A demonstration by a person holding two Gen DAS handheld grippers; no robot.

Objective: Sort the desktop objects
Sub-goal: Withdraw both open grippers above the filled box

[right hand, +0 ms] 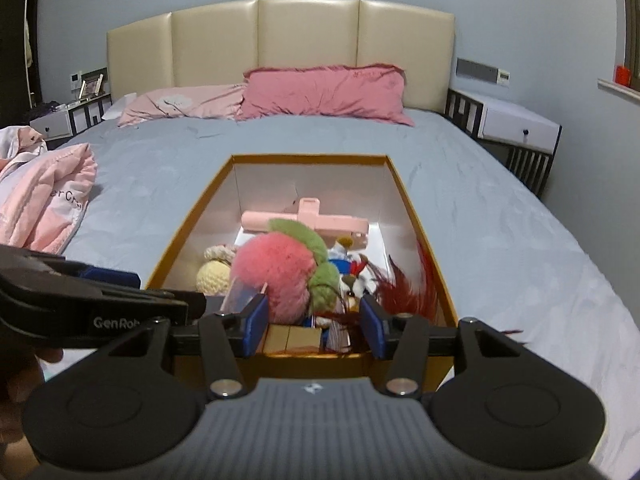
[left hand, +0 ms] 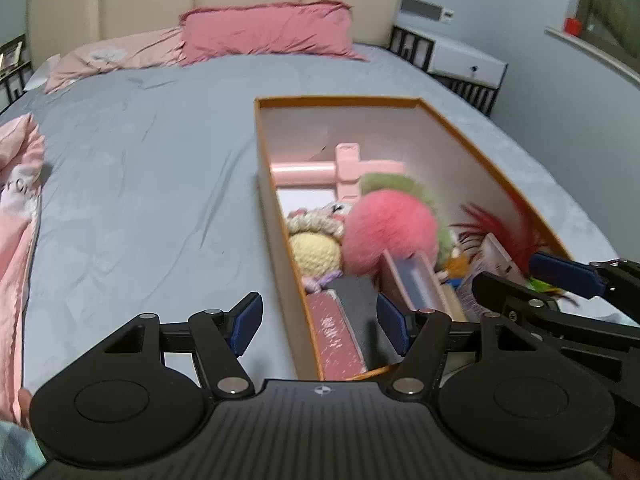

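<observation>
An orange-rimmed cardboard box (left hand: pixel 486 148) (right hand: pixel 188 216) lies on the grey bed. Inside are a pink fluffy ball (left hand: pixel 390 232) (right hand: pixel 276 274) with green fur, a pink plastic piece (left hand: pixel 348 168) (right hand: pixel 308 216), a cream crochet toy (left hand: pixel 316 254) (right hand: pixel 214 276), red feathers (left hand: pixel 496 228) (right hand: pixel 408 288), a pink book (left hand: pixel 336 336) and small boxes. My left gripper (left hand: pixel 320 326) is open and empty, straddling the box's left wall at its near end. My right gripper (right hand: pixel 316 326) is open and empty over the box's near end; it also shows in the left wrist view (left hand: pixel 540 280).
Grey bedsheet (left hand: pixel 140 180) (right hand: pixel 500 240) around the box. A pink blanket (left hand: pixel 20 200) (right hand: pixel 44 204) lies at the left. Pink pillows (left hand: pixel 268 32) (right hand: pixel 324 92) and a cream headboard (right hand: pixel 280 40) stand at the far end. A white nightstand (right hand: pixel 516 124) is at the right.
</observation>
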